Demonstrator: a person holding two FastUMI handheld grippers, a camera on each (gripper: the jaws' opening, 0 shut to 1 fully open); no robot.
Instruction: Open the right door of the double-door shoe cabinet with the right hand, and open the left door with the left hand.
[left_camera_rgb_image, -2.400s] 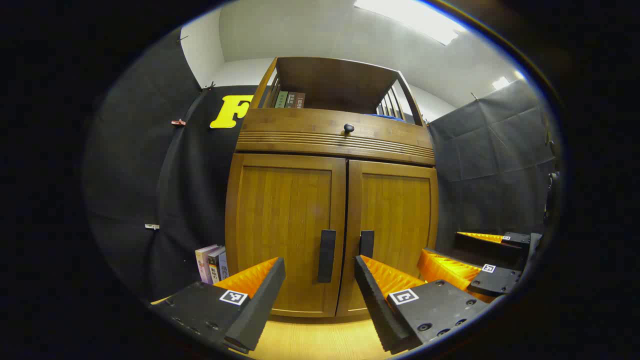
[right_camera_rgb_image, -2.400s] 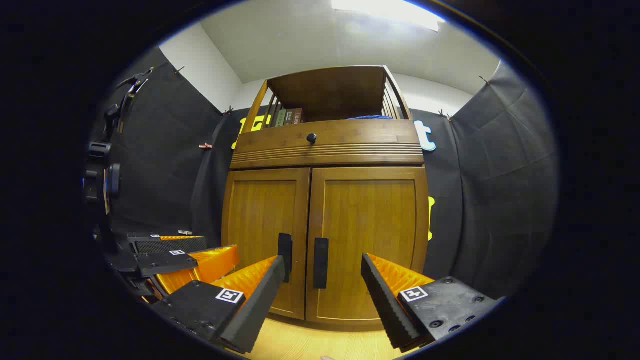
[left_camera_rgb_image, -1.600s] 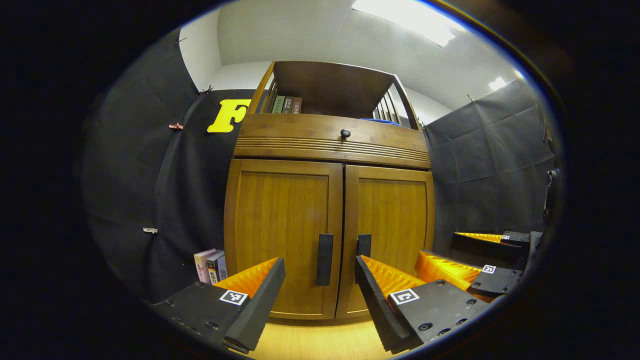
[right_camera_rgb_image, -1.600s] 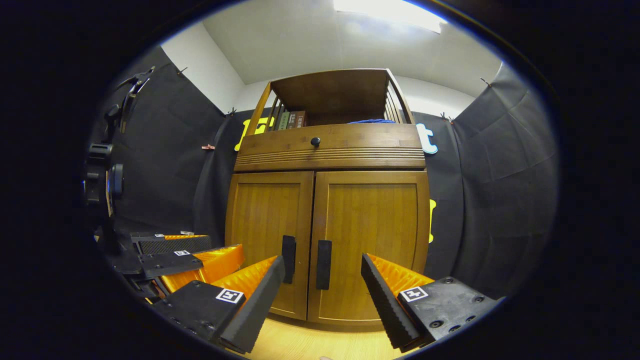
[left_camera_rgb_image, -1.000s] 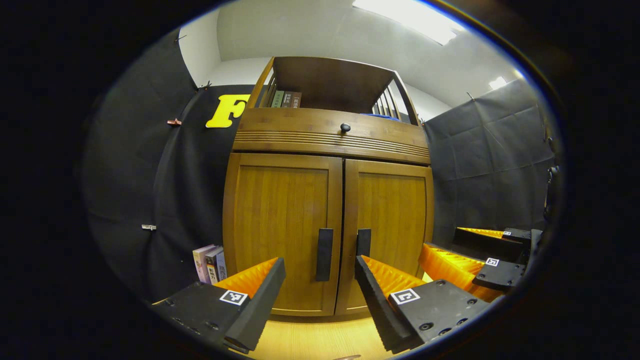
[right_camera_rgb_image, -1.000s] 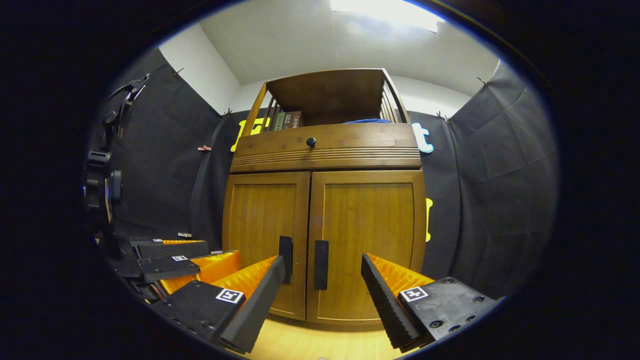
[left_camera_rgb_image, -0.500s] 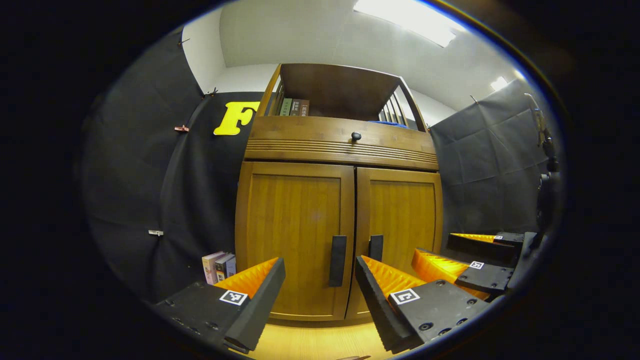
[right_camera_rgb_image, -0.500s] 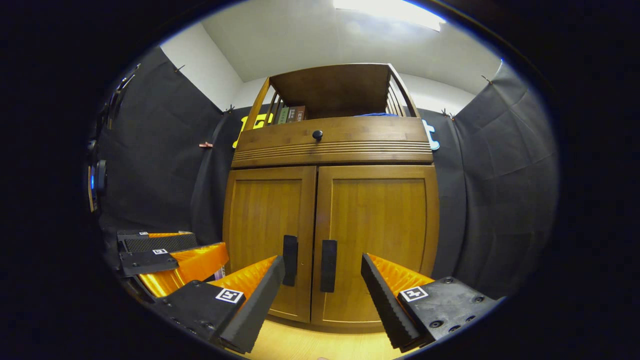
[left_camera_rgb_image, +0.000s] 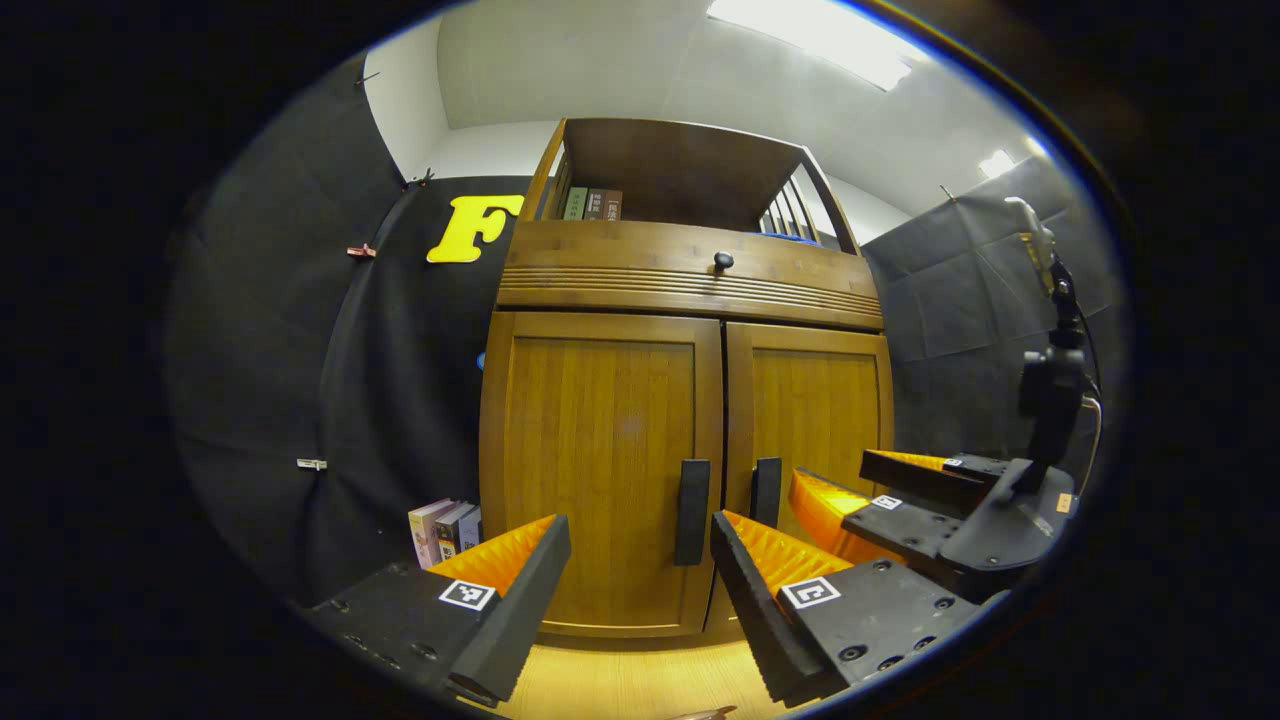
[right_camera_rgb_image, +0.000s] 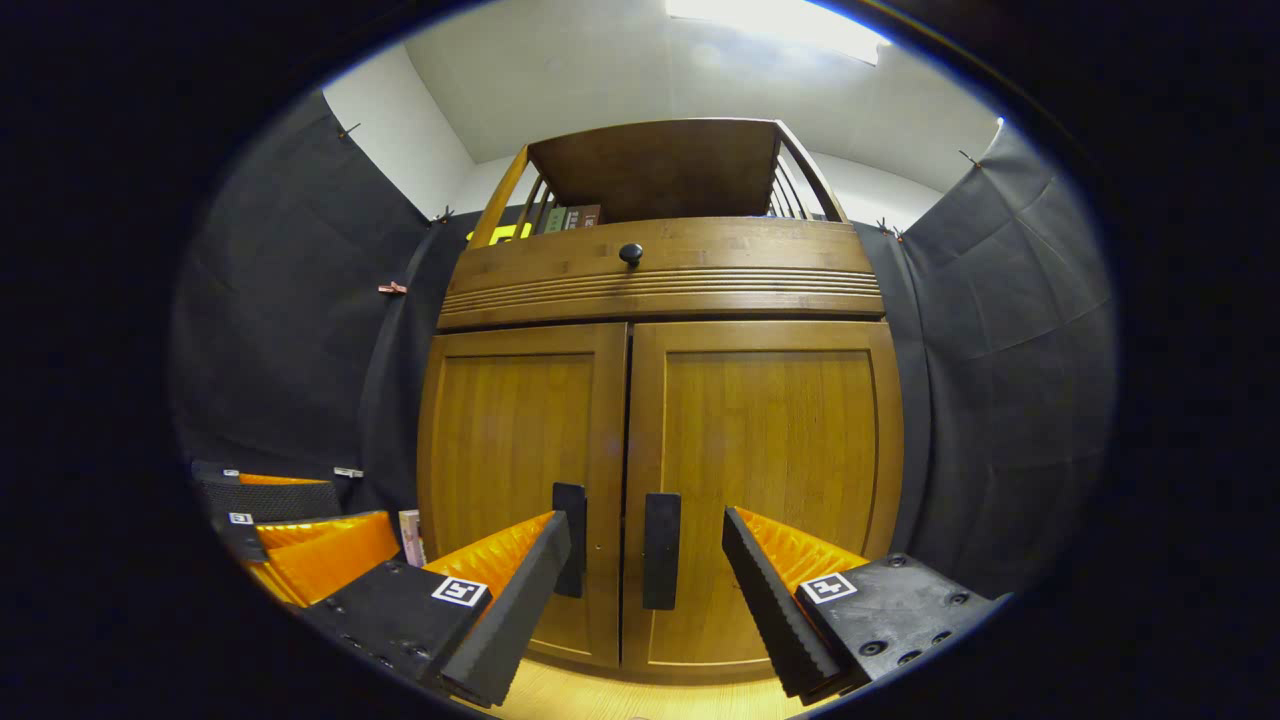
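Observation:
A wooden shoe cabinet (left_camera_rgb_image: 690, 290) (right_camera_rgb_image: 660, 285) stands ahead with both doors closed. Its left door (left_camera_rgb_image: 605, 470) (right_camera_rgb_image: 515, 470) carries a dark vertical handle (left_camera_rgb_image: 692, 512) (right_camera_rgb_image: 570, 540); the right door (left_camera_rgb_image: 815, 420) (right_camera_rgb_image: 770, 480) has its own handle (left_camera_rgb_image: 766, 492) (right_camera_rgb_image: 661, 565). My left gripper (left_camera_rgb_image: 640, 560) is open, short of the cabinet, roughly in line with the left handle. My right gripper (right_camera_rgb_image: 647, 560) is open, its gap framing the right door's handle without touching it. In the left gripper view the right gripper (left_camera_rgb_image: 880, 500) shows off to the right; the left gripper (right_camera_rgb_image: 290, 525) shows low left in the right gripper view.
A drawer with a round dark knob (left_camera_rgb_image: 722, 261) (right_camera_rgb_image: 630, 254) sits above the doors, and an open shelf on top holds books (left_camera_rgb_image: 590, 204). More books (left_camera_rgb_image: 440, 530) stand on the floor left of the cabinet. Pale wood floor (left_camera_rgb_image: 640, 680) runs in front.
My right gripper has moved closer to the cabinet, so the doors look larger and the right handle sits between its fingers. The left view has shifted slightly; both doors stay closed.

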